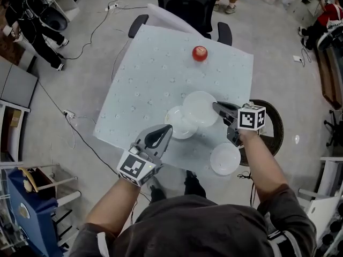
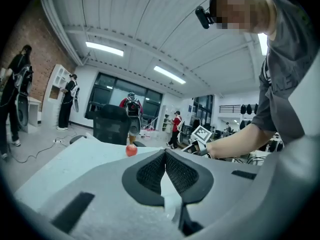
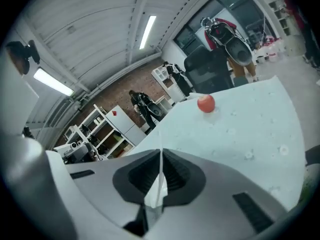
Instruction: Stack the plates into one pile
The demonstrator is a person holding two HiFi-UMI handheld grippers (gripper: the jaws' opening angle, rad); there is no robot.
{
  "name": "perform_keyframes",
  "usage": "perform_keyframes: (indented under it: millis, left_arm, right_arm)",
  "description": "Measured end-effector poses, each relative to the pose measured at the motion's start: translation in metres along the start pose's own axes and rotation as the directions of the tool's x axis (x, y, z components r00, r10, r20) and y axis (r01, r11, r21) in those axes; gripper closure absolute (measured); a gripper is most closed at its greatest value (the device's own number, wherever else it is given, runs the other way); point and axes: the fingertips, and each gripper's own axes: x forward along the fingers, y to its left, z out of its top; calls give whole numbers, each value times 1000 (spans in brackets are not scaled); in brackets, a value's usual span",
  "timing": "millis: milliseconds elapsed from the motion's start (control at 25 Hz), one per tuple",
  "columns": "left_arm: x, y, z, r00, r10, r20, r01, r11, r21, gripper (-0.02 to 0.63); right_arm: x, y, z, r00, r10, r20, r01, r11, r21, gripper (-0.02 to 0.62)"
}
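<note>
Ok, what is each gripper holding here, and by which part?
The left gripper is shut on the left plate at its left rim. The right gripper is shut on the right plate at its right rim. The third plate is unheld.

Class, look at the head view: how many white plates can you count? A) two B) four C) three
C: a first plate is pinched in the right gripper's jaws, a second plate in the left gripper's jaws, and a third plate lies alone near the table's edge.
</note>
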Motion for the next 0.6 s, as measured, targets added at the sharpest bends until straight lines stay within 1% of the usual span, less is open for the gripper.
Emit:
perform_keyframes:
  millis: [200, 400, 520, 560, 600]
  left_arm:
    - [-38, 21, -6, 998, 70, 5, -70, 997, -28, 600]
    - [-66, 32, -17, 995, 101, 8, -101, 994, -32, 600]
    - [-78, 37, -22, 993, 115, 3, -114, 992, -48, 600]
    - [-81, 38, -24, 993, 119, 1, -119, 992, -52, 600]
    - [-85, 40, -25, 992, 122, 1, -122, 991, -53, 600]
  right_arm:
    - [45, 23, -28, 994, 47, -95, -46, 999, 13, 591]
    - [70, 30, -53, 987, 62, -148, -52, 996, 66, 591]
    - [80, 28, -62, 985, 51, -165, -36, 995, 91, 589]
    - [82, 24, -65, 984, 31, -175, -18, 997, 77, 588]
    - [85, 17, -69, 981, -3, -191, 12, 999, 41, 580]
